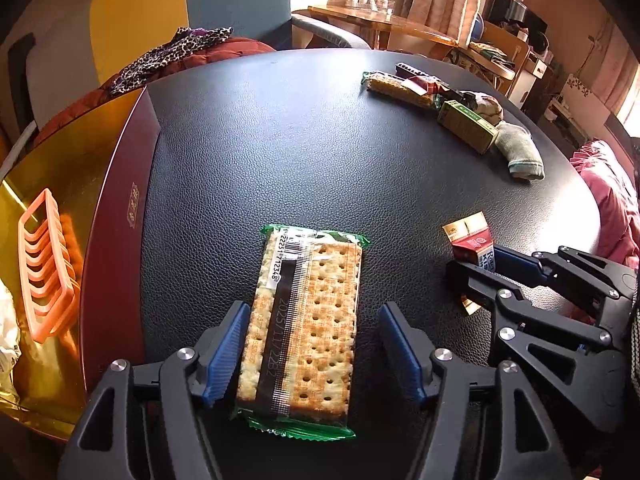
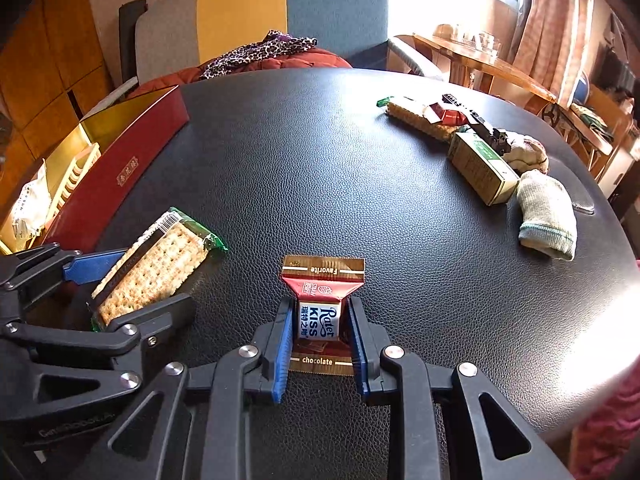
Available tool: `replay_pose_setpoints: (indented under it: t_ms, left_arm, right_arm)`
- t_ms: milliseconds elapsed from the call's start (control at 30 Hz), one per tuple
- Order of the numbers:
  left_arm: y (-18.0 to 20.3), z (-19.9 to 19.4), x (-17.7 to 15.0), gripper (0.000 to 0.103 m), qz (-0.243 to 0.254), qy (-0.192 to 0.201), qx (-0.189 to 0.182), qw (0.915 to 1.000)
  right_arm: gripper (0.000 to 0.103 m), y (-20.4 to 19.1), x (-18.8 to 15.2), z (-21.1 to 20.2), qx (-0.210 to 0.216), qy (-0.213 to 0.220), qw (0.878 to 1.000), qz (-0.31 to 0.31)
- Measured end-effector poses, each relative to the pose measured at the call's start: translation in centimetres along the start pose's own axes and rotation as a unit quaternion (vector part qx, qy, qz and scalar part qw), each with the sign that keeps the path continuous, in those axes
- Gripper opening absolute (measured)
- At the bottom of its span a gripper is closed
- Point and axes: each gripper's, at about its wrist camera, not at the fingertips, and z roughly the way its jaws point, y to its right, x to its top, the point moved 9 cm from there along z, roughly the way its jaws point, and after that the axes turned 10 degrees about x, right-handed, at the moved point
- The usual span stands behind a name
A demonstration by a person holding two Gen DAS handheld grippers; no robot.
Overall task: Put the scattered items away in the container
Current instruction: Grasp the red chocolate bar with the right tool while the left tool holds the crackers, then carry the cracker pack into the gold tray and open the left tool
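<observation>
My left gripper (image 1: 310, 322) is open around a cracker packet (image 1: 304, 328) with green ends that lies on the black table (image 1: 300, 140); the left pad touches its edge and the right pad stands apart. My right gripper (image 2: 320, 314) is shut on a small chocolate candy (image 2: 320, 316) in a red and gold wrapper resting on the table. The red box (image 1: 116, 208) with a gold inside stands at the left and holds a pink rack (image 1: 46, 264). Each gripper shows in the other view, the right gripper (image 1: 472, 270) and the left gripper (image 2: 120, 280).
At the far right lie a second cracker packet (image 2: 416, 118), a red candy (image 2: 444, 114), a black toy piece (image 2: 476, 120), a green-topped carton (image 2: 482, 166), a grey sock (image 2: 546, 216) and a rolled cloth (image 2: 528, 152). A chair with clothes (image 2: 260, 56) stands behind the table.
</observation>
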Motion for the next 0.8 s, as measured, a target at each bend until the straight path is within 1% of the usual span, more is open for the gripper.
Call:
replay_pose_setpoints:
  t_ms: [33,67,100,133,167,267,367,500,633,800]
  left_arm:
    - [0.0,0.0,0.0,0.065,0.001,0.002,0.002,1.0000]
    - [-0.1,-0.1,0.0,0.060,0.002,0.003,0.004,1.0000]
    - [-0.1,-0.1,0.0,0.058,0.003,0.005,0.006,1.0000]
    - [-0.2,-0.2,0.0,0.053,0.004,0.007,0.009,0.9999]
    - [-0.2,-0.2,0.0,0.051,0.005,0.009,0.011,0.9999]
    - [0.1,-0.3,-0.1,0.050,0.013,0.013,0.014,0.9997]
    - [0.8,-0.7,-0.2,0.050,0.018,0.016,0.002,0.9997]
    - [1.2,-0.9,-0.3,0.050,0.013,0.017,-0.015,0.9997]
    - [0.9,-1.1,-0.1,0.050,-0.003,0.014,-0.034,0.9993]
    - [0.9,-1.4,-0.4,0.050,-0.008,0.015,-0.045,0.9988]
  right_arm:
    - [0.026,0.0,0.0,0.0,0.001,0.002,1.000,0.001]
    - [0.026,0.0,0.0,0.0,0.002,0.003,1.000,0.001]
    - [0.026,0.1,0.0,-0.1,0.003,0.005,1.000,0.002]
    - [0.026,0.1,0.0,-0.1,0.006,0.006,1.000,0.004]
    - [0.026,0.1,0.0,-0.1,0.007,0.008,1.000,0.005]
    - [0.026,0.1,-0.1,-0.2,0.010,0.013,1.000,0.003]
    - [0.026,0.2,-0.1,-0.2,0.014,0.016,1.000,0.005]
    - [0.026,0.3,-0.1,-0.2,0.021,0.019,1.000,0.009]
    - [0.026,0.3,-0.1,-0.1,0.023,0.021,0.999,0.010]
    - [0.026,0.5,-0.1,-0.1,0.029,0.025,0.999,0.013]
